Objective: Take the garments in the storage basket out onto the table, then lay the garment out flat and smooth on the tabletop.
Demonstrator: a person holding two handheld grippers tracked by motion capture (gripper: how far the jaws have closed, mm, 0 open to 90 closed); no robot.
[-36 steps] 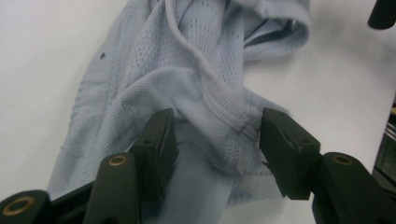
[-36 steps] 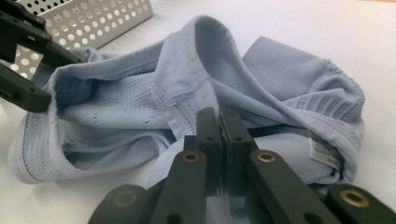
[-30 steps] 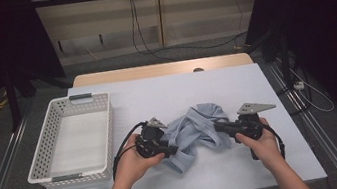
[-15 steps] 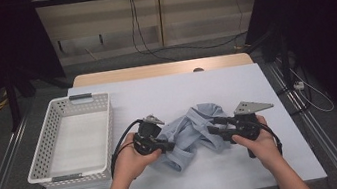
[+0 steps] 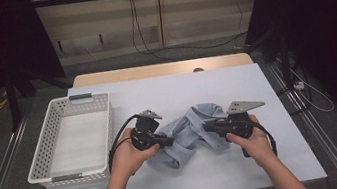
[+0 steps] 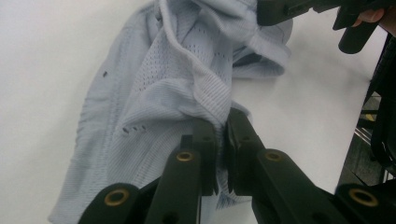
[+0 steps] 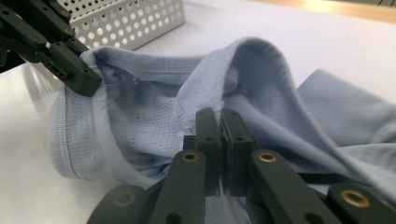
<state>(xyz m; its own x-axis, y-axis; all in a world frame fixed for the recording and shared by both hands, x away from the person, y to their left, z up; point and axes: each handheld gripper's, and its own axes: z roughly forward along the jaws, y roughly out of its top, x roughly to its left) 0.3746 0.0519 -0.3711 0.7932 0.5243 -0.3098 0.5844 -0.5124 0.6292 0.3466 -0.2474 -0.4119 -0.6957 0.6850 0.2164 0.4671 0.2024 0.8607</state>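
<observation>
Clearly the pale blue shirt [image 5: 190, 134] is light, limp and mesh-knit, so it sags wherever unsupported; its ribbed hems make the firmest holds. It lies crumpled at the middle of the white desk [image 5: 216, 87], right of the perforated white basket [image 5: 69, 139]. The left gripper [image 6: 222, 122] is pinched on a hem fold; the right gripper [image 7: 221, 116] is clamped on another seam edge

No readable text, labels, brands or numbers anywhere I can see. Checked the light blue garment [image 5: 190, 131], the white basket [image 5: 50, 162] and the table [image 5: 249, 173]: all bare. My grippers' black jaws carry no markings, just brass pivot pins. Nothing legible on the back wall either, too small to tell.
</observation>
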